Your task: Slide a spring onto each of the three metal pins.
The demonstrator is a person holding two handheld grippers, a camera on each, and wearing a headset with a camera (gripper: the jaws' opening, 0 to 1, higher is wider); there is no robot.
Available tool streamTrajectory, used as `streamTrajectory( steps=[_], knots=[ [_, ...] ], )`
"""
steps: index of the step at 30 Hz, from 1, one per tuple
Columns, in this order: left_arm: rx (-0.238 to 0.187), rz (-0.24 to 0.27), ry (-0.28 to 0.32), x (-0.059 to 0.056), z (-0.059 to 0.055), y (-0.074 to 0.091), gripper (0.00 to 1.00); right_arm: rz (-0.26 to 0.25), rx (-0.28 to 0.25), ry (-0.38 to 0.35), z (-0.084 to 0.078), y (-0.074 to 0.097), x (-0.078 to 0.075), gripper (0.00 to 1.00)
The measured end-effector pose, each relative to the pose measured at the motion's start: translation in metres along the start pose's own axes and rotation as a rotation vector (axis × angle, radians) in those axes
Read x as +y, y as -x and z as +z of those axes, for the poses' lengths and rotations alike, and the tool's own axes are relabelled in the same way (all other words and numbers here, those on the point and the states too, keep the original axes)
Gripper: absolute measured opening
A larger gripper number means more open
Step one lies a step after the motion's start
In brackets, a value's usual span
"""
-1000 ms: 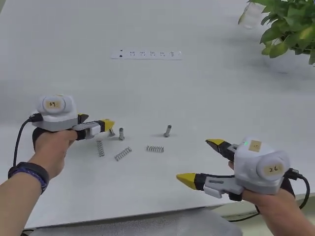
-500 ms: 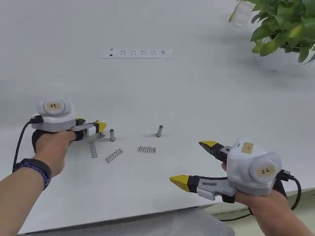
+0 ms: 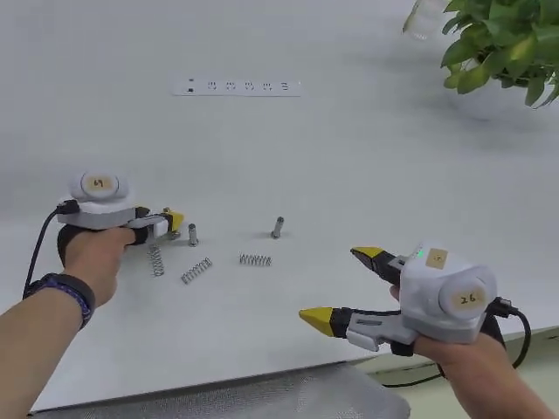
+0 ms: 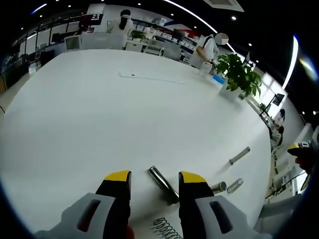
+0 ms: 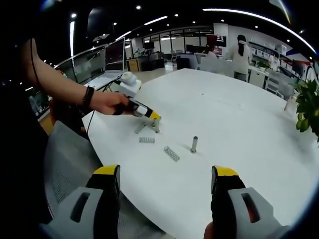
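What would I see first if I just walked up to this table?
Probably the two yellow-tipped grippers: the right gripper wide open at the front, the left gripper with a metal pin between its jaws. Then three little springs on the white table, and the leafy plant far right.

Head view: taken from above the near edge of the table (image 3: 367, 148), tilted forward and down, mid range
Left gripper view: set low and close over the table, a pin (image 4: 162, 183) framed at 6 o'clock
Right gripper view: held back at the near edge, aimed across the table
Shared by all three: one upright pin (image 3: 278, 227); left gripper (image 5: 154, 118) caught at 10 o'clock of the right gripper view
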State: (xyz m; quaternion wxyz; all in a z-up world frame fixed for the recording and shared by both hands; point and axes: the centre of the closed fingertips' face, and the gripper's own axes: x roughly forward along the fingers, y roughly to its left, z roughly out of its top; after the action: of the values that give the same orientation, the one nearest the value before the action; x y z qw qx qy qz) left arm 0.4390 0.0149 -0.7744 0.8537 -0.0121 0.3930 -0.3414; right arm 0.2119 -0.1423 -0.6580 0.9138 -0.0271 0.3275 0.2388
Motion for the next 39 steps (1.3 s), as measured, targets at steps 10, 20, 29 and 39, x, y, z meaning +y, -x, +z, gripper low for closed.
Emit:
streamTrajectory(
  steps=[10, 20, 29, 39],
  knots=[
    [0.024, 0.04, -0.092, 0.003, -0.003, -0.006, 0.21, 0.011, 0.003, 0.005, 0.002, -0.004, 0.002, 0.74],
    [0.052, 0.062, -0.137, 0.008, -0.003, -0.007, 0.14, 0.013, 0.001, 0.005, 0.004, -0.005, 0.001, 0.72],
    [0.071, 0.082, -0.15, 0.012, -0.004, -0.003, 0.09, 0.014, 0.003, 0.003, 0.003, -0.005, 0.002, 0.72],
    [0.099, 0.102, -0.135, 0.014, -0.004, -0.001, 0.04, 0.013, 0.003, 0.006, 0.003, -0.005, 0.002, 0.72]
  ],
)
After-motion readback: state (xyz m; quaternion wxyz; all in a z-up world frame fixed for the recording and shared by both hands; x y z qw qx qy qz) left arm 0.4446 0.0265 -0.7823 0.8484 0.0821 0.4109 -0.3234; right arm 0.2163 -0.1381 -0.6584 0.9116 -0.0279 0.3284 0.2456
